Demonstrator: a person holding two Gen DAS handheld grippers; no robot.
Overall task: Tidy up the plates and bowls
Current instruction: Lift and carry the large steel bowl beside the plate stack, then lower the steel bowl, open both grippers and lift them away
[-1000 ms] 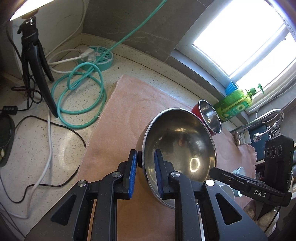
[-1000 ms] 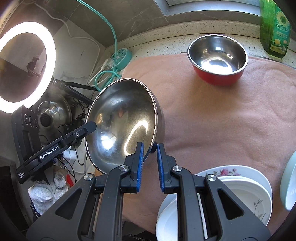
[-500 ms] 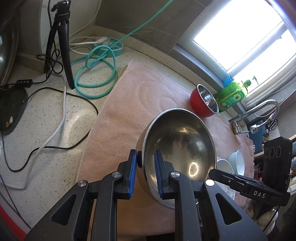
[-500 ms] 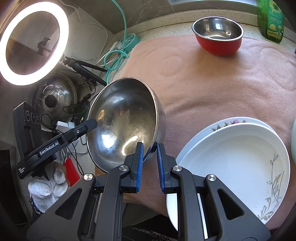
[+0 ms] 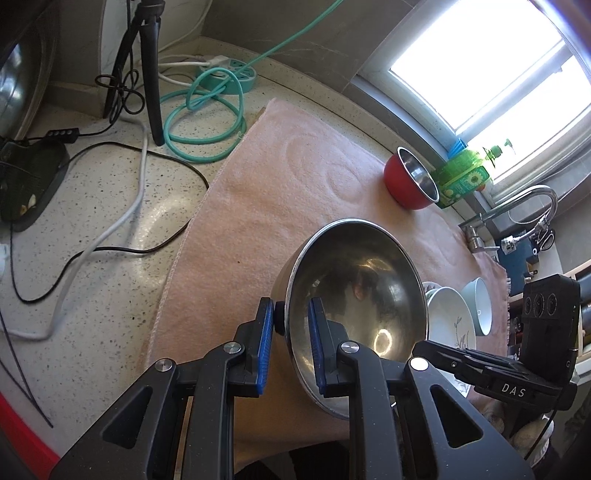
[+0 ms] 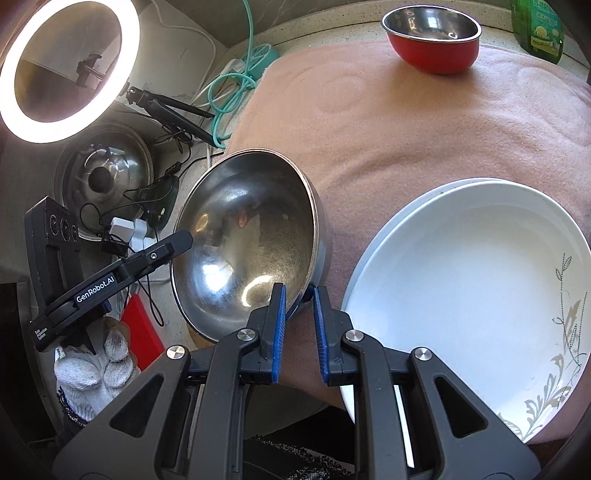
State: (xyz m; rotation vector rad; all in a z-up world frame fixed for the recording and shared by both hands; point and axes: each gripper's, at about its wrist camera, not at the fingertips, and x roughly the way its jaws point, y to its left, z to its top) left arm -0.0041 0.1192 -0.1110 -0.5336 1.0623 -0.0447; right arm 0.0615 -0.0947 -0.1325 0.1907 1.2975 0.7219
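Note:
A large steel bowl point(image 5: 364, 291) point(image 6: 251, 236) hangs tilted above the pink towel point(image 5: 280, 192) point(image 6: 406, 129), held from both sides. My left gripper point(image 5: 290, 314) is shut on its rim, one pad inside and one outside. Opposite it, my right gripper point(image 6: 298, 301) is shut on the rim as well. A red bowl with a steel inside point(image 5: 412, 181) point(image 6: 432, 37) stands at the towel's far end. Stacked white plates with a leaf pattern point(image 6: 476, 280) point(image 5: 448, 317) lie just right of the steel bowl. A pale green bowl point(image 5: 480, 304) sits beyond them.
A green soap bottle point(image 5: 461, 177) point(image 6: 537, 26) stands by the window next to a tap point(image 5: 524, 206). Left of the towel lie a teal cable coil point(image 5: 207, 114), a tripod point(image 5: 147, 62), black and white cords, a ring light point(image 6: 66, 70) and a pot lid point(image 6: 103, 177).
Both grippers have carried the steel bowl back toward the near edge of the towel and slightly down. The red bowl now looks farther off, and the white plates fill more of the right wrist view.

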